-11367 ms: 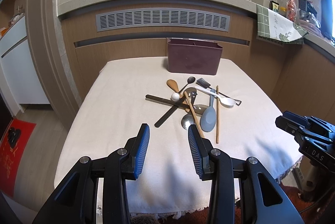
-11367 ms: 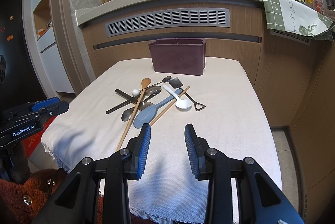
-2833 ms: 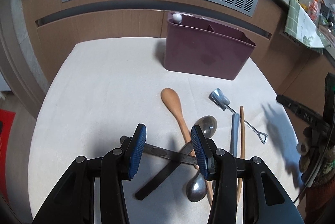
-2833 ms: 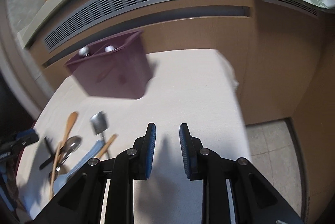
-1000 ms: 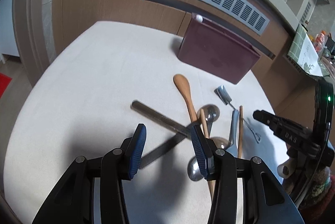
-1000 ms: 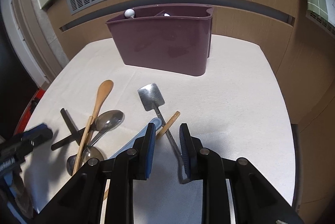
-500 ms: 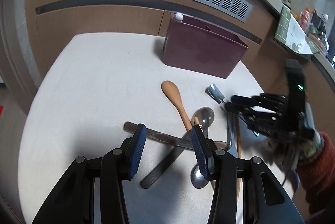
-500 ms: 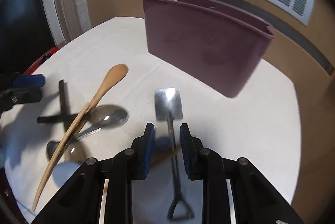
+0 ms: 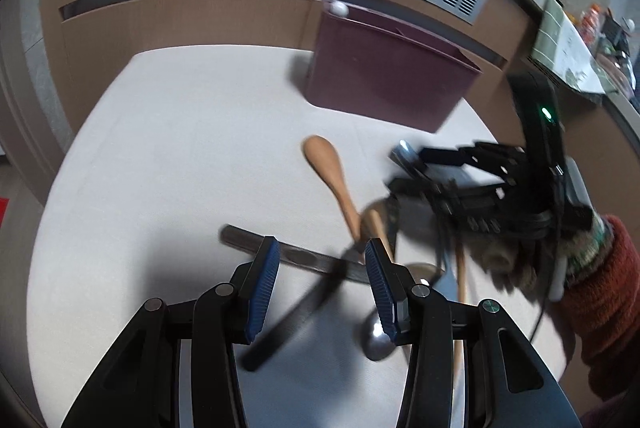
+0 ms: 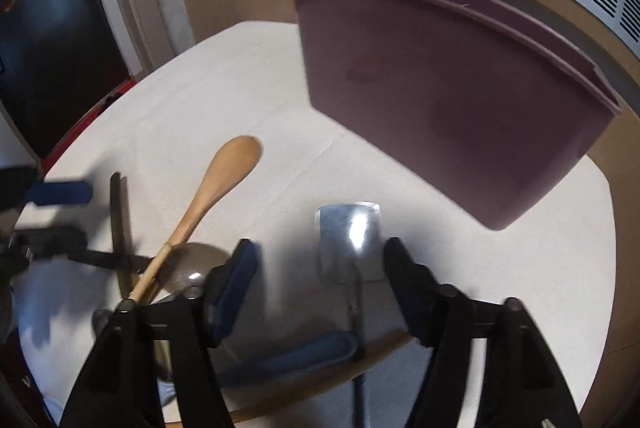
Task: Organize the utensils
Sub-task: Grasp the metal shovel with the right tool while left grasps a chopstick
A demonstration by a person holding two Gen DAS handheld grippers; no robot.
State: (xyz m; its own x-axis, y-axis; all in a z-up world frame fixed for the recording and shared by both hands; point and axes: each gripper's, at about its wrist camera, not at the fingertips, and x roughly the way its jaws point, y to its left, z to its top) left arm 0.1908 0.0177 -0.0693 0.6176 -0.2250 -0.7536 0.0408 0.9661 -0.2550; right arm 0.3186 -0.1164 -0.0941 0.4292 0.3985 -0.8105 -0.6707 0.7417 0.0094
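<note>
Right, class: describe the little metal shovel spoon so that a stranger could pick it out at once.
Start at the maroon box at the back of the table. Just in front of it lies the shovel spoon, between the right claw's opening jaws. Its flat, square, shiny blade sets it apart from the round-bowled spoons beside it.

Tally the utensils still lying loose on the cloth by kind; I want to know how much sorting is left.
Wooden: 2, the wooden spoon and the wooden stick
Dark flat utensils: 2
Blue-grey spoon: 1
Shovel-shaped metal spoon: 1
Round metal spoons: at least 2; the pile hides part
Total: at least 8
</note>
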